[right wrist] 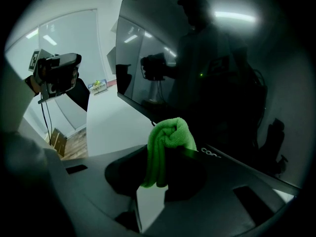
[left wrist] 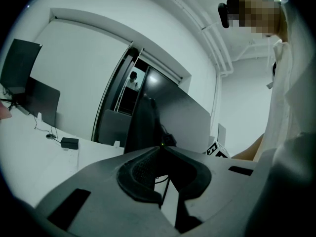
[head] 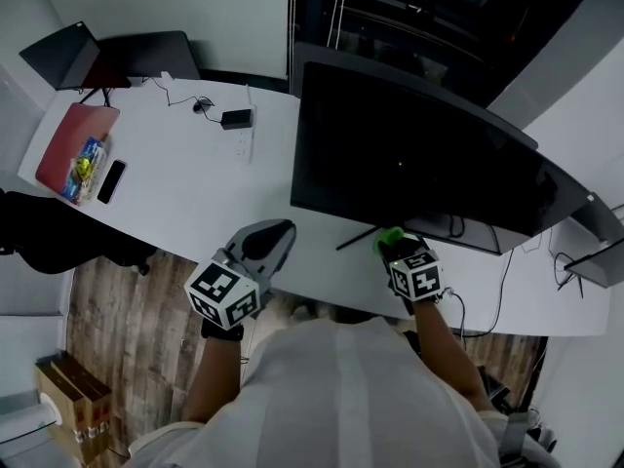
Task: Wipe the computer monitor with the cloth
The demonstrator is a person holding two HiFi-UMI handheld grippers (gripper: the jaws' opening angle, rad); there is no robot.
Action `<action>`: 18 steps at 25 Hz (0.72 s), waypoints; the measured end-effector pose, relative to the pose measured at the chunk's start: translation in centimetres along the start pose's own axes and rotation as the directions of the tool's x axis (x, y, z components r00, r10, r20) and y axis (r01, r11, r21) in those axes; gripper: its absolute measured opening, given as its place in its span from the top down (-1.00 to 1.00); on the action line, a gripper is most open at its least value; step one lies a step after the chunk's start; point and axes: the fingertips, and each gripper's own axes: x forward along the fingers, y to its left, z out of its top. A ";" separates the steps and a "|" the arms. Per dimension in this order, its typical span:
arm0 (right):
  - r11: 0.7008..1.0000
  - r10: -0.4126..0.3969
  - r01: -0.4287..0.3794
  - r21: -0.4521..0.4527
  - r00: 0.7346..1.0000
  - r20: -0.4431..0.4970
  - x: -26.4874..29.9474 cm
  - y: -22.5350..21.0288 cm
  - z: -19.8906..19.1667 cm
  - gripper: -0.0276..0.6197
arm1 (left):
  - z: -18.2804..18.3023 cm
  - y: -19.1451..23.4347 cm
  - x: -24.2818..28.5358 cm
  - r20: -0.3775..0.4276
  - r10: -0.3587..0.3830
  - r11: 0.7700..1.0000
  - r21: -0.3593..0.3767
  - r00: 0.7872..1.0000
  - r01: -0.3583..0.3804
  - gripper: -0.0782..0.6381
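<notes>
Clamping a bunched green cloth (right wrist: 168, 138), the right hand-held gripper (head: 392, 246) sits lower centre, by the dark monitor's (head: 409, 154) bottom edge. Left hand-held gripper (head: 269, 243): jaws together, empty, over white table (head: 185, 208). Phone (head: 111, 180), power strip (head: 243, 145) upper left, well apart.

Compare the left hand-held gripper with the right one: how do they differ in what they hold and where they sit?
The right hand-held gripper is shut on a green cloth; the left hand-held gripper is shut on nothing. The right one sits at the monitor's lower edge; the left one sits beside the screen, over the desk's near edge. Both carry a marker cube.
</notes>
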 end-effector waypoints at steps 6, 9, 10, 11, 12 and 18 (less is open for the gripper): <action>0.998 0.040 -0.039 -0.054 0.999 0.007 1.7 3.2 2.6 0.70 | 0.2 1.8 -2.5 -0.001 0.022 1.000 -0.001 1.000 -0.022 0.69; 0.997 0.052 -0.051 -0.065 0.999 0.011 2.2 4.0 3.2 0.70 | 0.1 2.2 -3.0 -0.003 0.033 0.999 0.000 0.999 -0.033 0.69; 0.996 0.057 -0.056 -0.068 0.998 0.013 2.3 4.2 3.3 0.70 | 0.1 2.3 -3.1 -0.003 0.036 0.999 0.000 0.999 -0.036 0.69; 0.996 0.062 -0.061 -0.071 0.998 0.015 2.5 4.4 3.4 0.70 | 0.0 2.2 -3.2 -0.003 0.038 0.999 0.001 0.999 -0.038 0.69; 0.995 0.067 -0.066 -0.074 0.998 0.016 2.6 4.6 3.5 0.70 | -0.1 2.1 -3.2 -0.002 0.041 0.999 0.001 0.999 -0.041 0.69; 0.992 0.102 -0.099 -0.078 0.994 0.032 2.8 5.5 4.1 0.70 | -0.1 0.7 -3.0 -0.014 0.050 0.999 0.007 0.999 -0.050 0.69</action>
